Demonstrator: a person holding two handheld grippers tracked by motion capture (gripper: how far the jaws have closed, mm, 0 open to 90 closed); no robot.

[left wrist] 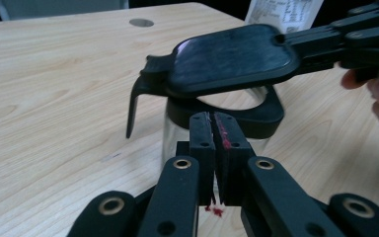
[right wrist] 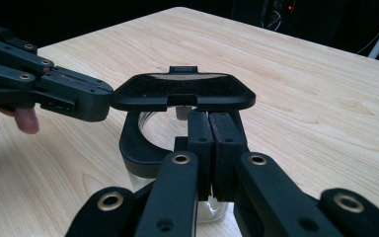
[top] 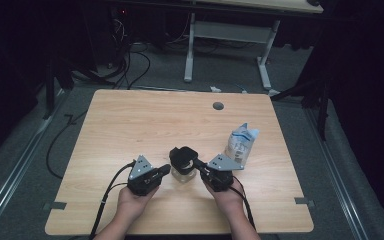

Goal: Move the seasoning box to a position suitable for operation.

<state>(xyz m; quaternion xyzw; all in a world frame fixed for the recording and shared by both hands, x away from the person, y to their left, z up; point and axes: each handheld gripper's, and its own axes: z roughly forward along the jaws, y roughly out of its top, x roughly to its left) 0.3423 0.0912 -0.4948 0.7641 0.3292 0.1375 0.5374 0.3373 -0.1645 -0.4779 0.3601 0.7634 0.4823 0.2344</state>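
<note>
Low in the centre of the left gripper view, the left gripper (left wrist: 213, 123) has its two black jaws pressed together with nothing between them. Their tips sit just before the black collar of the small clear glass jar (left wrist: 170, 133), and in the right gripper view they touch one corner of the lid. The jar stands on the pale wooden table (left wrist: 54, 98), in the lower middle of the high view between the two hands. A crumpled white-and-blue packet (top: 242, 140) lies near it, to the right. The jar's flat black plastic lid (left wrist: 232, 57) is already up off the collar, tilted, with a gap showing the open mouth beneath. The right gripper (right wrist: 209, 121) is likewise drawn narrow, and from the left gripper's side its tips seem clamped on the lid's far edge. Opening looks about half done: the lid is lifted but hangs over the mouth. It is yet to be swung back or taken clear, and the packet lies untouched.
</note>
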